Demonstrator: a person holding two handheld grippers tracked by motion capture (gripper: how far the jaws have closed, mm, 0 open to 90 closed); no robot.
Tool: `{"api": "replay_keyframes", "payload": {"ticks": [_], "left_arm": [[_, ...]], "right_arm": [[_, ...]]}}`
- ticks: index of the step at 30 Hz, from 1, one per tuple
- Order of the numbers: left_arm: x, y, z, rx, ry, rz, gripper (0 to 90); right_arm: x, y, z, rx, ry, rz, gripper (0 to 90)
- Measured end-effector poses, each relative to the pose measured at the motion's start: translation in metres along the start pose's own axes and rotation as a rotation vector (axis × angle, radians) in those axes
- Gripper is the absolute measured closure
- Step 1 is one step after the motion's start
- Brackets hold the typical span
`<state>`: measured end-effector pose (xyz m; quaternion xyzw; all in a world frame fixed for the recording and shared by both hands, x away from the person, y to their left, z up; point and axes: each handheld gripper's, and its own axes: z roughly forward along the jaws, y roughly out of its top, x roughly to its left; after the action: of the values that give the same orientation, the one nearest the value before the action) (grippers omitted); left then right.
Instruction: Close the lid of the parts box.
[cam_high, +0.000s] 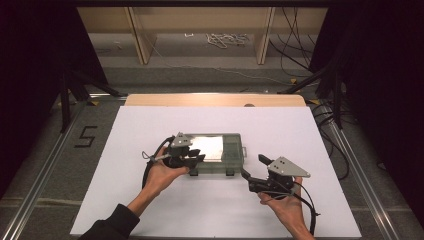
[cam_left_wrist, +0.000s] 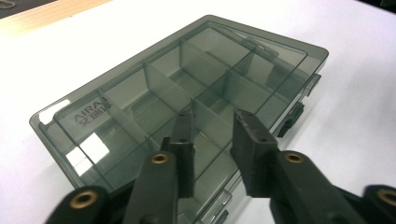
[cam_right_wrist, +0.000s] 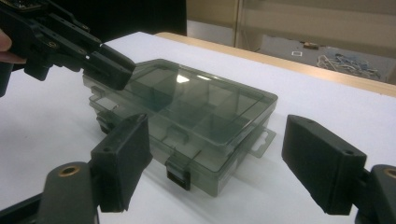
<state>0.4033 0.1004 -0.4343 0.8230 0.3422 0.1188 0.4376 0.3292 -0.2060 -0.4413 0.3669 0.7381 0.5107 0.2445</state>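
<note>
Smoky see-through plastic box (cam_high: 216, 153) with its lid shut lies flat on the white table (cam_high: 300, 135), a little left of the middle and nearer the front edge than the back. Its long side runs along the table's front edge, and dividers inside split it into small compartments, all of them bare as far as the lid lets one see. Two dark latches (cam_right_wrist: 177, 176) sit on the front wall, and a small hanging tab (cam_right_wrist: 262, 141) sticks out from the right end.

Left gripper (cam_high: 192, 161) hangs over the front left corner of the box, held in the person's left hand (cam_high: 161, 176). In the left gripper view its jaws stand a narrow gap apart above the lid, with nothing clamped between them; whether the tips touch the lid cannot be told.

Right gripper (cam_high: 254, 170) is on the table just off the box's front right corner, apart from it, held in the right hand (cam_high: 286, 204). Its jaws gape wide and hold nothing, and in the right gripper view the box shows between them farther off.
</note>
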Motion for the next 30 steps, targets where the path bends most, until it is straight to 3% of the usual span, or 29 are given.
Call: {"api": "replay_keyframes", "payload": {"ticks": [1,5,9,18,21,30], "left_arm": [[-0.001,0.000,0.000,-0.016,0.014,-0.009,66.6],[0.000,0.002,-0.005,-0.043,0.007,-0.018,60.7],[-0.001,0.004,-0.010,-0.088,0.007,-0.055,53.2],[-0.004,0.003,-0.032,-0.180,-0.013,-0.041,37.9],[-0.004,0.000,-0.040,-0.223,-0.016,-0.055,33.1],[-0.004,-0.014,-0.060,-0.285,-0.013,-0.031,26.1]], "right_arm": [[0.000,0.000,0.000,0.000,0.001,-0.001,24.2],[0.001,-0.001,0.003,-0.023,0.014,0.001,24.1],[0.001,0.000,0.000,0.000,0.003,0.002,24.1],[0.003,0.001,0.002,-0.029,0.000,-0.004,17.5],[0.004,0.002,0.000,-0.027,0.001,-0.013,16.4],[0.006,0.002,-0.003,-0.049,0.014,-0.012,16.2]]}}
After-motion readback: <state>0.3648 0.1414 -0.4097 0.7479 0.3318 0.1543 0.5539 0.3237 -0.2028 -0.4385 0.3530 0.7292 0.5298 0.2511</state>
